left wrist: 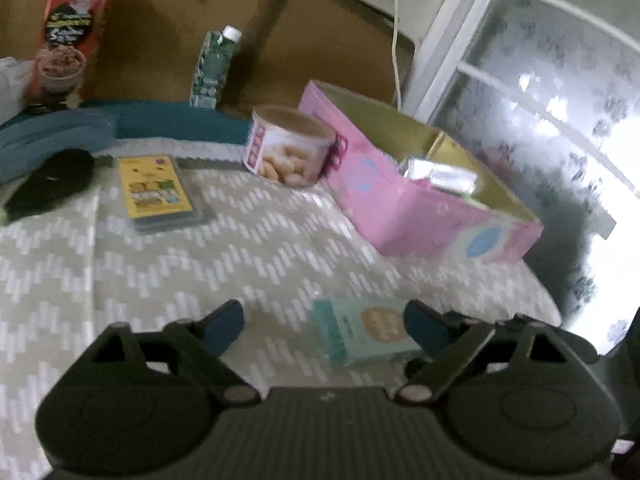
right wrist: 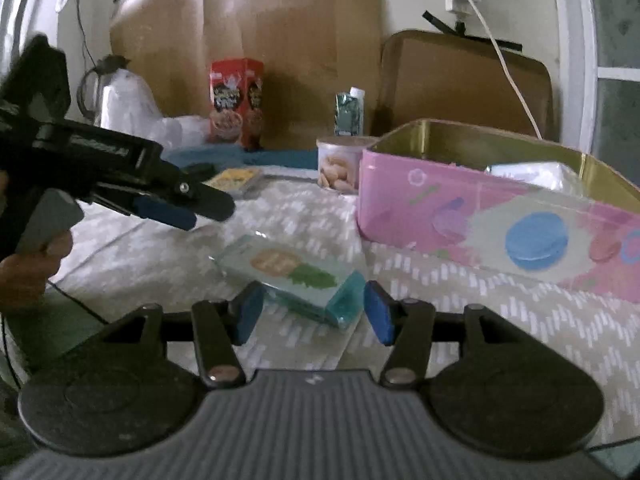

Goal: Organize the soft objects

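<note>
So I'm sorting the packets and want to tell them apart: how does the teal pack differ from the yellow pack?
The teal pack lies near, right before the open right gripper; the yellow pack lies farther back, beside the round can. The teal one bears an orange patch; the yellow one bears small pictures. Both lie flat on the zigzag cloth, outside the pink box.

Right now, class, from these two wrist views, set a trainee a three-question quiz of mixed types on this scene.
1. True or false: the pink tin has its lid on.
2. Which pack lies nearest the right gripper? A) teal pack B) yellow pack
3. Fill in: the left gripper is ____.

Key: 1 false; 2 A; 3 open.
</note>
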Action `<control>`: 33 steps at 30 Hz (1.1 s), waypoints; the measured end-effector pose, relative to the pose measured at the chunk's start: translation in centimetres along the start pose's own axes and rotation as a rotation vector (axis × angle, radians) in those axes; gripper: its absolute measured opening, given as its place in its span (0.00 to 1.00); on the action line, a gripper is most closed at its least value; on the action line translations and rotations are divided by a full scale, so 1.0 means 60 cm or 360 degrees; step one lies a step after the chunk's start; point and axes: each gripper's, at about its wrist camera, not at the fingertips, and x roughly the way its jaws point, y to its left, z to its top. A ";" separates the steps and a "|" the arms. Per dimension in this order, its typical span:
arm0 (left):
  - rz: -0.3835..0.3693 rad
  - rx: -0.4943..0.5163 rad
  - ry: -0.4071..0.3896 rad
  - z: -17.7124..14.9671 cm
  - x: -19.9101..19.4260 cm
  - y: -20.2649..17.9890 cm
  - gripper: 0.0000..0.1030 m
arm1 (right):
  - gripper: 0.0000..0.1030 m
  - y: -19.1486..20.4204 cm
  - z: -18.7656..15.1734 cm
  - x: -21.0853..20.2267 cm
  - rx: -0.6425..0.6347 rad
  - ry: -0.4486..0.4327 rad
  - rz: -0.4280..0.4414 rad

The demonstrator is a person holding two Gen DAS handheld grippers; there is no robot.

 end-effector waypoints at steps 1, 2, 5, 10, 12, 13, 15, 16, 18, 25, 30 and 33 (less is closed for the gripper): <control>0.0020 0.0029 0.0002 0.000 0.006 -0.010 0.89 | 0.63 -0.005 -0.002 0.003 0.0016 0.0016 -0.0001; 0.0011 0.0052 0.0013 -0.001 0.010 -0.019 0.82 | 0.63 -0.007 -0.005 0.002 0.0012 -0.0001 -0.0010; 0.0000 0.0152 0.0045 -0.008 0.024 -0.055 0.73 | 0.56 -0.003 -0.010 -0.002 -0.0047 -0.0017 -0.0005; -0.0055 0.0285 0.0088 -0.013 0.052 -0.110 0.73 | 0.49 -0.035 -0.030 -0.045 -0.0012 -0.0053 -0.0065; -0.0116 0.0307 0.0120 -0.011 0.066 -0.130 0.73 | 0.49 -0.055 -0.041 -0.063 0.0033 -0.0070 -0.0111; -0.0144 0.0332 0.0139 -0.009 0.076 -0.145 0.73 | 0.49 -0.064 -0.046 -0.071 0.0051 -0.0079 -0.0136; -0.0184 0.0395 0.0173 -0.009 0.095 -0.175 0.73 | 0.49 -0.081 -0.058 -0.087 0.0083 -0.0090 -0.0195; -0.0193 0.0435 0.0180 -0.010 0.104 -0.192 0.73 | 0.49 -0.091 -0.064 -0.096 0.0098 -0.0094 -0.0232; -0.0211 0.0510 0.0198 -0.013 0.121 -0.217 0.73 | 0.49 -0.107 -0.073 -0.109 0.0131 -0.0104 -0.0296; -0.0284 0.0647 0.0248 -0.017 0.170 -0.285 0.72 | 0.49 -0.158 -0.098 -0.141 0.0225 -0.0144 -0.0470; -0.0273 0.0639 0.0241 -0.015 0.174 -0.279 0.81 | 0.55 -0.175 -0.113 -0.155 0.0215 -0.0183 -0.0526; -0.0282 0.0623 0.0214 -0.019 0.174 -0.275 0.79 | 0.60 -0.182 -0.124 -0.158 0.0207 -0.0216 -0.0524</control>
